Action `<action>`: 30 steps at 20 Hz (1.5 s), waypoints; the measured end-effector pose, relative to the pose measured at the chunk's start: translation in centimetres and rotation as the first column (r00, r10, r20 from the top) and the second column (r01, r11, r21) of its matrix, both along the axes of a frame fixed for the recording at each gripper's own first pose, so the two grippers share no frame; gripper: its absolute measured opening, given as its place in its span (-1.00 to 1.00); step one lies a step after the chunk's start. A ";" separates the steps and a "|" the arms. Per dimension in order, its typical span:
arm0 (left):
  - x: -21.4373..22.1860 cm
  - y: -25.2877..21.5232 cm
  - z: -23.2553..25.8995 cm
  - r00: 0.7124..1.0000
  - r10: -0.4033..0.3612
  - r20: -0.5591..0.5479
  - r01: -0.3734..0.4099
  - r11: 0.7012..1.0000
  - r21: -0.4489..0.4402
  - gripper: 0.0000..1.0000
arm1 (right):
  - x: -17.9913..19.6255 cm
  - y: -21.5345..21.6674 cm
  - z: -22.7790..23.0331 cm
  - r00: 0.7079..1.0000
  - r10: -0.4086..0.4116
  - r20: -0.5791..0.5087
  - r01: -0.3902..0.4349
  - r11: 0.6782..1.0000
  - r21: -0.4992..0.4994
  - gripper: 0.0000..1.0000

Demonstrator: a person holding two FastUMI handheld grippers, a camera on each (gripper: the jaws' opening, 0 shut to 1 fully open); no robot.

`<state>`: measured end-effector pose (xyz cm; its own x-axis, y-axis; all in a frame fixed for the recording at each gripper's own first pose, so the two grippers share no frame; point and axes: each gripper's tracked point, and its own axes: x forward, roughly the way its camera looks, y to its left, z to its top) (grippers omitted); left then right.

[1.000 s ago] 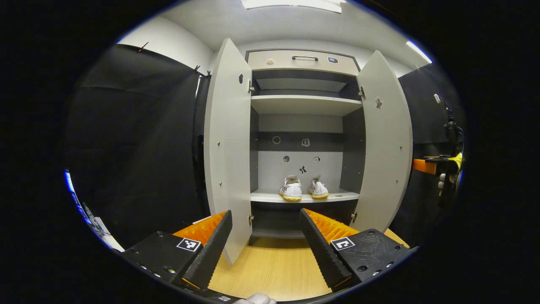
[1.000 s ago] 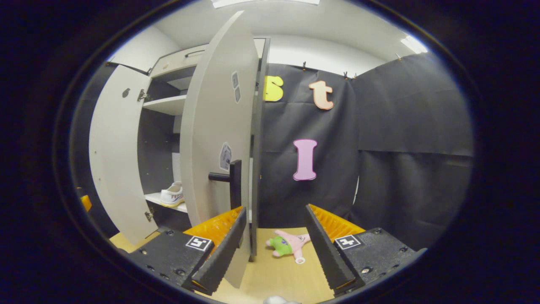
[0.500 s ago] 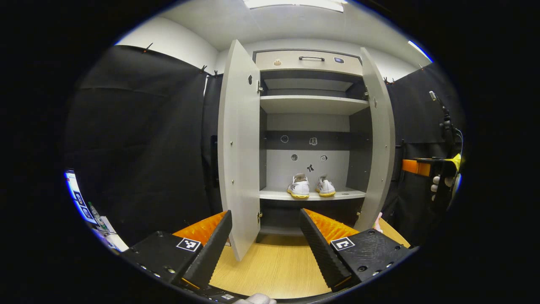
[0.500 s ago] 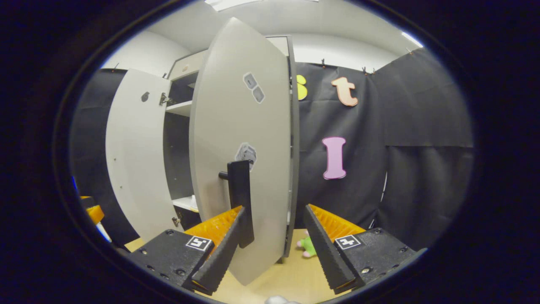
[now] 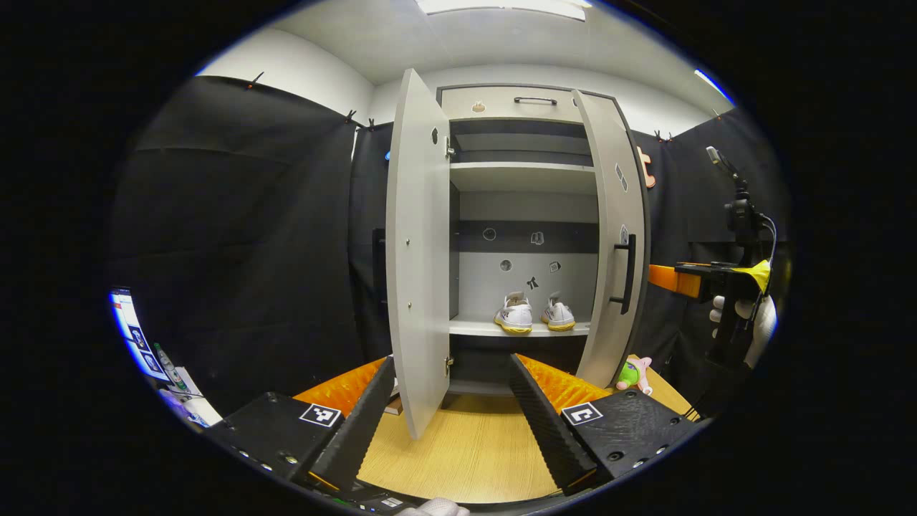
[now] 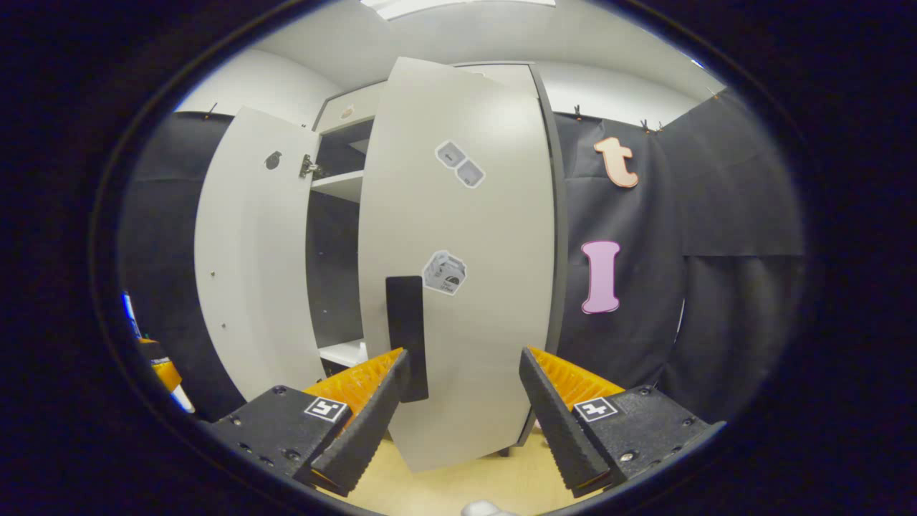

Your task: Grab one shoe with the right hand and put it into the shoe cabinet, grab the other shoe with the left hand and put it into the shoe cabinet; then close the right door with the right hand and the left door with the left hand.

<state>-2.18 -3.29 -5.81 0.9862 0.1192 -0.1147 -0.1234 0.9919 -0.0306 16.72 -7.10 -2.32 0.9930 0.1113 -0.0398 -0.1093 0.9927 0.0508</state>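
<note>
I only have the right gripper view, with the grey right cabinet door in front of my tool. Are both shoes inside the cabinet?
Observer: Yes. In the left gripper view, the two white shoes with yellow soles stand side by side on the grey lower shelf.
Operator: Anything on the floor past this door?
Observer: A pink and green plush toy lies on the wooden floor, beside the right door's bottom corner.
Operator: And the left tool?
Observer: The left tool is open, low in front of the wide-open grey left door.
</note>
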 end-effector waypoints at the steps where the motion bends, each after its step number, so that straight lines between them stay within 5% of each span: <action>1: 0.1 0.1 -0.1 1.000 -0.007 -0.001 0.007 1.000 0.000 0.92 | -0.5 0.1 0.0 1.000 0.000 -0.003 0.000 1.000 0.001 1.00; 19: 1.0 2.4 -0.2 0.990 -0.139 -0.001 0.139 0.990 0.009 0.92 | -14.3 0.0 -5.8 0.987 -0.129 -0.099 0.129 0.992 -0.008 1.00; 30: 8.7 17.8 1.2 0.996 0.064 0.060 -0.069 0.994 0.081 0.91 | -17.2 2.0 -5.3 0.980 -0.170 -0.106 0.169 0.985 -0.020 0.97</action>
